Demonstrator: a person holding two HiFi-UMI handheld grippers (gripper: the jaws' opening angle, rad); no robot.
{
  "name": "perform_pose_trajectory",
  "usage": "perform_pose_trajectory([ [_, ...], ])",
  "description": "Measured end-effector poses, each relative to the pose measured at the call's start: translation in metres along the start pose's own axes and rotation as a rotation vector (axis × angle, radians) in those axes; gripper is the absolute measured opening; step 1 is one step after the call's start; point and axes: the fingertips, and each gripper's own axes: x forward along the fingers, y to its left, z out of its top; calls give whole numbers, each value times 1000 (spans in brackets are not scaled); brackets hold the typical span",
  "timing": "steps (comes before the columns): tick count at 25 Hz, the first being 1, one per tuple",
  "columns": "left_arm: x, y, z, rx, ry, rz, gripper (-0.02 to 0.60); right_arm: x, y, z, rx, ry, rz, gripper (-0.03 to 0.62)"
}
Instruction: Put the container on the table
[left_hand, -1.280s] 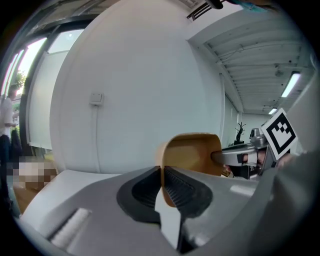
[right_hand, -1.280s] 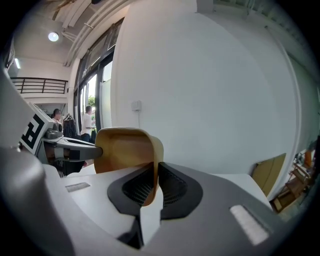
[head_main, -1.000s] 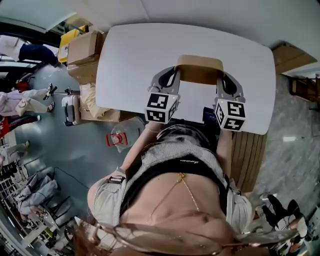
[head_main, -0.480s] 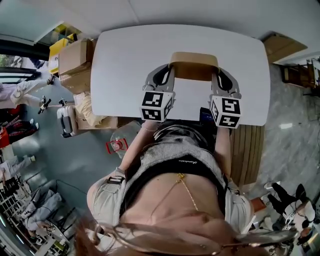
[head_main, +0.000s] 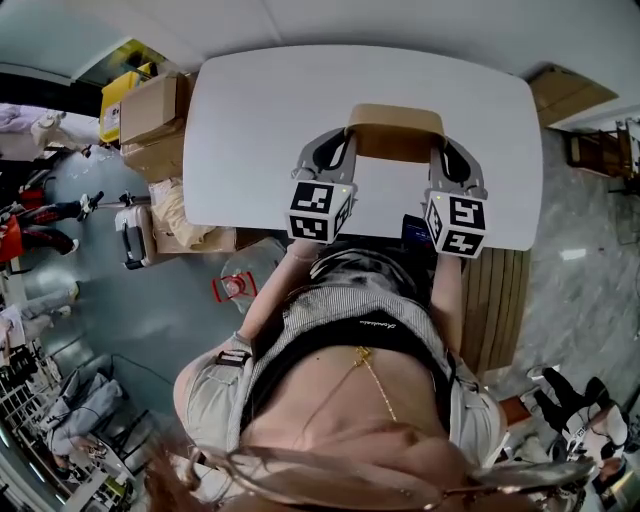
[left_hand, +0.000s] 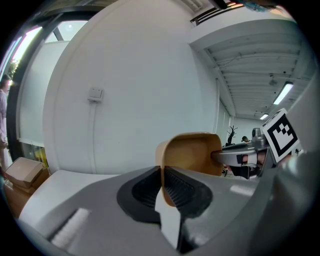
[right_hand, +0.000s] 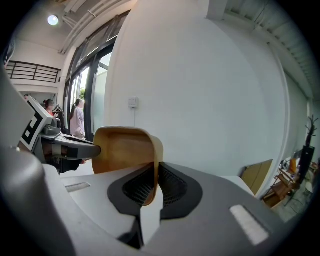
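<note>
Tan rounded-rectangular plastic container (head_main: 395, 135): over white tabletop (head_main: 260, 110), mid-width, nearer near edge than far edge. Left gripper (head_main: 348, 142): jaws almost together, pinching container's left wall. Right gripper (head_main: 441, 146): same, clamped on thin right wall. Container open side up, roughly level. Bottom touching tabletop or not: cannot tell. Judgement: carry mostly done. Left to do: seat it if not down, release both grips, back off.
</note>
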Motion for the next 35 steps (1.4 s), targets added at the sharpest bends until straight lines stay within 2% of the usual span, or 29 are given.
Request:
perform_pose_trajectory([
  [18,-4,6,-34,-40,76,28,21,8,11,-31,5,73,41,44],
  [35,18,20,-92,-91,230,15,21,40,17,-93,56,219,60,46],
])
